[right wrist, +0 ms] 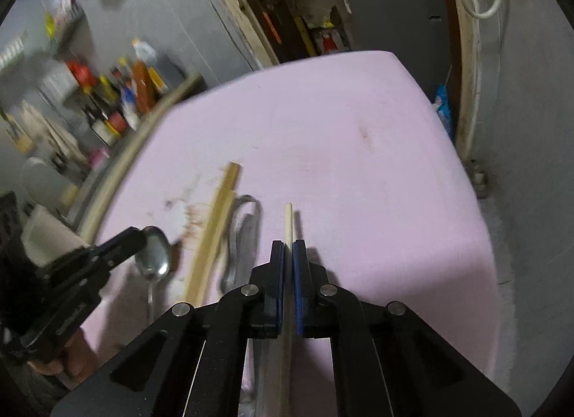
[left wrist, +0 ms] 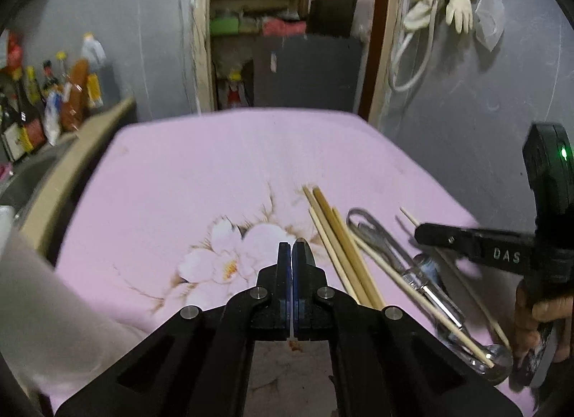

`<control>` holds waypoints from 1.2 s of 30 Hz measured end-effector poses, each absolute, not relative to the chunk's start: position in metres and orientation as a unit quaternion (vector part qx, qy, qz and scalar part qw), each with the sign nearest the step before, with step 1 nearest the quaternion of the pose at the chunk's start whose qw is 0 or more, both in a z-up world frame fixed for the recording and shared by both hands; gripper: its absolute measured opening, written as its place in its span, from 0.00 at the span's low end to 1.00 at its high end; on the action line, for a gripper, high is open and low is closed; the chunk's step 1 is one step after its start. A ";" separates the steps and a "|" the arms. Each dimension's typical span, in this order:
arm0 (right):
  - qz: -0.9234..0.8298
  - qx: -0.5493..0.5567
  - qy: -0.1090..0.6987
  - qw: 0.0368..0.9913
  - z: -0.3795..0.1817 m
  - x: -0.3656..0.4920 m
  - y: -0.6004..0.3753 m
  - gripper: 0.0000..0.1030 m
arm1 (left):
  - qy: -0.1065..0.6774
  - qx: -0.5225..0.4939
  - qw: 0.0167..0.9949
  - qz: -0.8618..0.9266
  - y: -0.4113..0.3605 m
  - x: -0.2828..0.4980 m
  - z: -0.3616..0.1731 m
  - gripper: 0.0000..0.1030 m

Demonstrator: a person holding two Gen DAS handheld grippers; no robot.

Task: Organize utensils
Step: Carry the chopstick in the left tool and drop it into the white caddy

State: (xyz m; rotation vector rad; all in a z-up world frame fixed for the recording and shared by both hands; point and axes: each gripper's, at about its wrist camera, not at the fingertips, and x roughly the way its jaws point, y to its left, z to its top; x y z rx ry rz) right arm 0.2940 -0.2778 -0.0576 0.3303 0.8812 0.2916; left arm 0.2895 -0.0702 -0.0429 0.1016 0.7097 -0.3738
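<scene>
between the right gripper's (right wrist: 288, 248) closed jaws a pale chopstick (right wrist: 288, 218) is pinched, pointing far across the pink cloth (right wrist: 358, 151). left of it lie wooden chopsticks (right wrist: 215, 230). further left, the left gripper (left wrist: 291, 248), jaws together, grips a spoon (right wrist: 153, 255).

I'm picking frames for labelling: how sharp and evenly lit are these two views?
Left wrist view: fisheye bends the doorway, corners go black; the bottles at left are smeared, while the chopsticks and the left hand-held gripper stay sharp. Right wrist view: background shelves streak with motion blur, the spoon shows glare, and the right hand-held gripper casts a shadow on the pink cloth.
</scene>
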 end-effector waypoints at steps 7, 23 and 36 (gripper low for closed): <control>0.172 0.133 0.257 0.942 -0.019 0.232 -0.262 0.03 | 0.276 0.046 0.946 -0.163 -0.067 0.251 -0.013 0.00; 0.223 0.116 0.025 0.968 0.063 0.201 -0.159 0.03 | 0.159 0.051 0.983 -0.075 0.005 0.202 0.080 0.00; 0.260 0.172 -0.025 0.950 0.097 0.246 -0.074 0.03 | 0.137 0.047 0.985 0.093 0.117 0.200 0.100 0.00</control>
